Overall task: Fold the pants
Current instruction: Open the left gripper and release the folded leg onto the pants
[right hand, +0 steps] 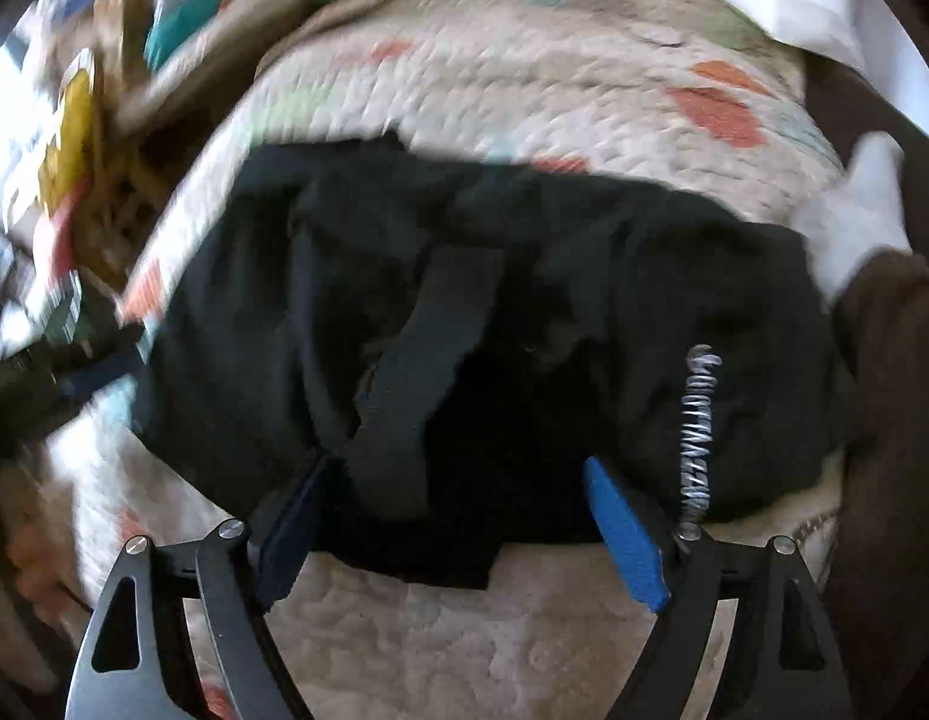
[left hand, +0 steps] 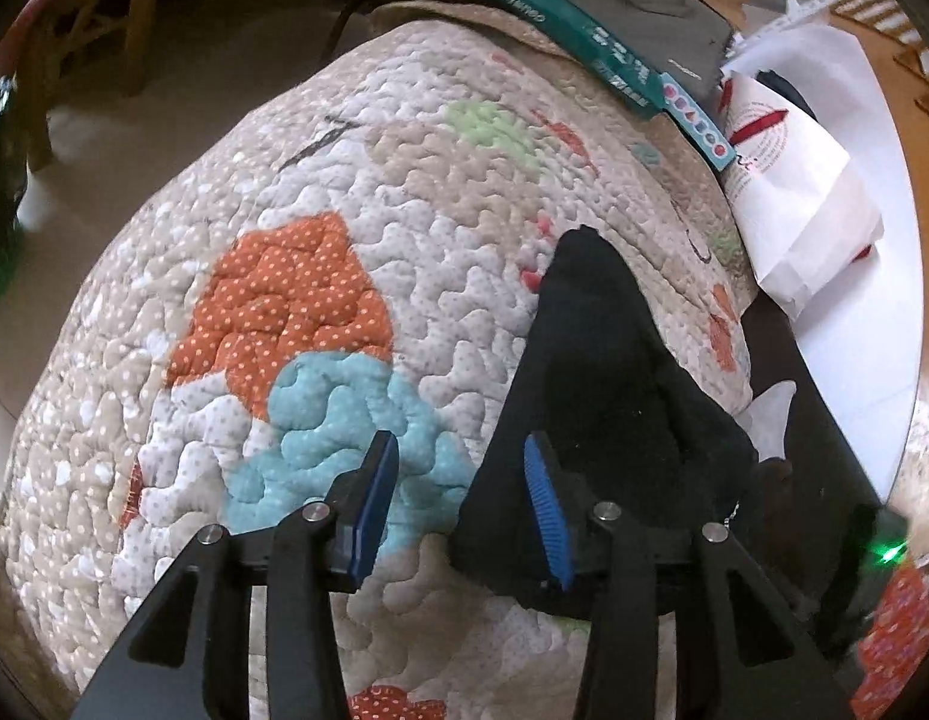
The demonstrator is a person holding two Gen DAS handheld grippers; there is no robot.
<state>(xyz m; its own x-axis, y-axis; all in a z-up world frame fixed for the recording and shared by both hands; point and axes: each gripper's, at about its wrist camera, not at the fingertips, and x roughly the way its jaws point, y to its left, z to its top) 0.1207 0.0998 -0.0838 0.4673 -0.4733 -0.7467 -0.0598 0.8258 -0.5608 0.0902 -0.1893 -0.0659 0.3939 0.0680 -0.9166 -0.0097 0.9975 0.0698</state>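
The black pants [right hand: 524, 312] lie bunched in a wide heap on a quilted patchwork blanket [right hand: 524, 78]. In the left wrist view only a peaked black corner of the pants [left hand: 608, 384] shows, to the right of the fingers. My left gripper [left hand: 458, 480] is open over the blanket [left hand: 320, 228], its right finger against the pants' edge, nothing between the pads. My right gripper [right hand: 452, 498] is open wide at the near edge of the pants, with a black strap-like fold [right hand: 416, 396] lying between its blue pads. The right wrist view is motion-blurred.
A green box [left hand: 584, 42] and a dark flat case [left hand: 650, 6] lie along the blanket's far edge. White paper [left hand: 800, 198] lies at the right. A wooden chair [left hand: 86, 30] stands on the floor at left. Clutter [right hand: 74, 120] sits left of the blanket.
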